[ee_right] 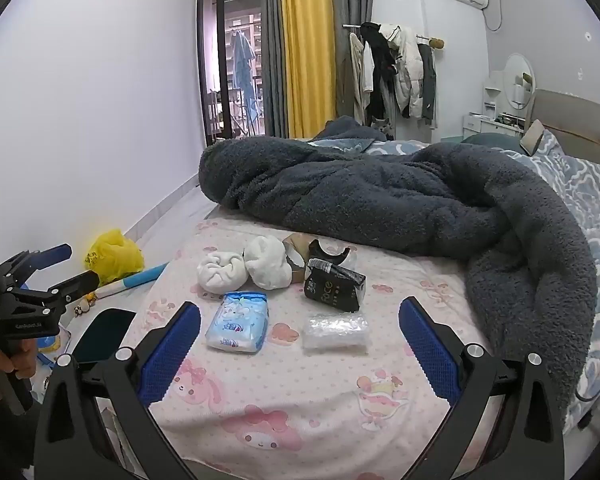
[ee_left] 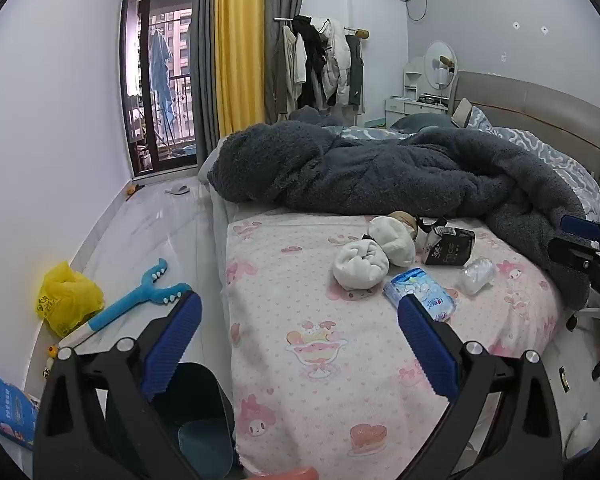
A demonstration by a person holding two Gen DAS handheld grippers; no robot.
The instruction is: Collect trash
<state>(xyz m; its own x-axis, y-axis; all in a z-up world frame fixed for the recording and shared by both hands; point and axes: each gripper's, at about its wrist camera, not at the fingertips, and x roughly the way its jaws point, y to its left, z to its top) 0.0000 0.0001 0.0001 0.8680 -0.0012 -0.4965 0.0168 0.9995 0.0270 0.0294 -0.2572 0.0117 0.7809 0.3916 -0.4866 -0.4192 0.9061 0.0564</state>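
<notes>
Both grippers, left [ee_left: 298, 340] and right [ee_right: 299, 344], hang spread above the bed's [ee_right: 320, 408] blue packet [ee_right: 240, 326], seemingly tissues.

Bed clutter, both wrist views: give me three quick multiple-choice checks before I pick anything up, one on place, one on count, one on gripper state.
1. Where does the blue-and-white packet lie relative to the clear plastic bag, in the right wrist view?
A. To its left
B. To its right
C. On top of it

2. How many rolled white sock bundles are on the pink sheet?
A. One
B. Two
C. Four

3. What state is the right hand-held gripper in?
A. Shut on the black packet
B. Shut on nothing
C. Open, holding nothing

Answers:
1. A, the packet sits left of the bag with bare sheet between them.
2. B, two bundles lie side by side beyond the packet.
3. C, its blue fingers stand wide apart with only sheet between.
</notes>
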